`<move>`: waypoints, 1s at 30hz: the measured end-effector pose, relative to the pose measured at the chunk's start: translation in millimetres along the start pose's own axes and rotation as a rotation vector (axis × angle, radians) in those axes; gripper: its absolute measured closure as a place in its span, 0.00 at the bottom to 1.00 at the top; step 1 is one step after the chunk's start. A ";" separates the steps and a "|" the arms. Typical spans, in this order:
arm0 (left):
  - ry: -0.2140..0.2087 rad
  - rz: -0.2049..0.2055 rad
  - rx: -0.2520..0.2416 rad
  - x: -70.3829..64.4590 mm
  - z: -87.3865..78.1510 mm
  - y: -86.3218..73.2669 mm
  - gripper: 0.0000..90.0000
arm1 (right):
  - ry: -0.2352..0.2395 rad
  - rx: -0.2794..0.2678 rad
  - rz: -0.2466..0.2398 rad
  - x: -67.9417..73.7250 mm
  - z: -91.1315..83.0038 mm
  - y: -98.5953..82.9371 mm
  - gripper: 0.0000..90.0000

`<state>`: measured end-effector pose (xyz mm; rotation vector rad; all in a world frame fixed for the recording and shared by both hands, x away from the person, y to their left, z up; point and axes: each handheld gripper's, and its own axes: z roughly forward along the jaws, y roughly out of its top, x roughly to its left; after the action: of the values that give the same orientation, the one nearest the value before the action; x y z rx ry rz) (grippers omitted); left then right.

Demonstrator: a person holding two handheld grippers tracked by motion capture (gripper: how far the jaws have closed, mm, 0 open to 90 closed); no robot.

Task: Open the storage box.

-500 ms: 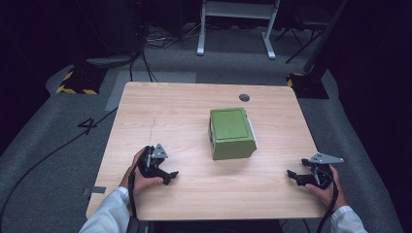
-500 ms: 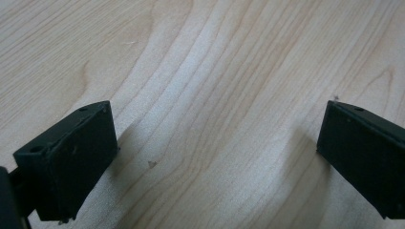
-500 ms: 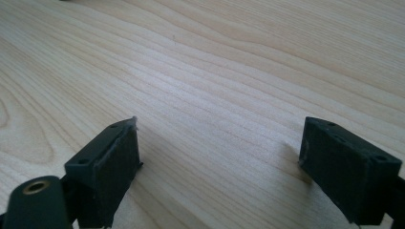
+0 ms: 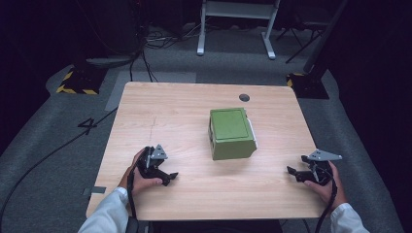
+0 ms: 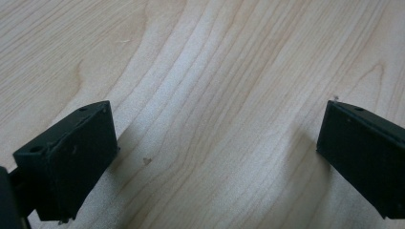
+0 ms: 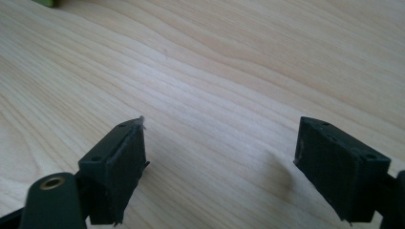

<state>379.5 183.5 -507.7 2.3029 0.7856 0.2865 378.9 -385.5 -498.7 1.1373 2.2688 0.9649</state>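
- Centrally, a pale wooden surface (image 4: 170, 111) fills the middle of the high view, with a small dark round spot (image 4: 244, 97) near its upper edge.
- Around it lies grey carpet (image 4: 53, 141), dark at the frame's sides; a white frame's legs (image 4: 233, 29) stand at top centre, and a yellow-black striped base (image 4: 77, 87) sits at upper left.
- A green box (image 4: 231, 133) sits right of centre on the surface, well apart from both grippers.
- At lower left, the left hand-held gripper (image 4: 165, 175) rests on the wood, jaws spread wide with only bare grain between them.
- At lower right, the right hand-held gripper (image 4: 295, 174) is likewise wide and empty.
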 end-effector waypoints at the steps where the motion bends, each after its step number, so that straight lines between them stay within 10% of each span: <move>1: 0.004 0.001 0.001 -0.6 -0.6 -0.6 0.00 | 0.007 -0.015 -0.009 2.3 -2.3 4.7 0.21; 30: 0.004 -0.005 0.001 -2.9 -2.4 -2.9 0.00 | 0.034 -0.059 -0.081 11.0 4.6 47.9 0.23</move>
<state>374.9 184.7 -507.8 2.3015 0.7930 0.2885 400.4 -354.5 -466.9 1.0038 2.2784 1.0199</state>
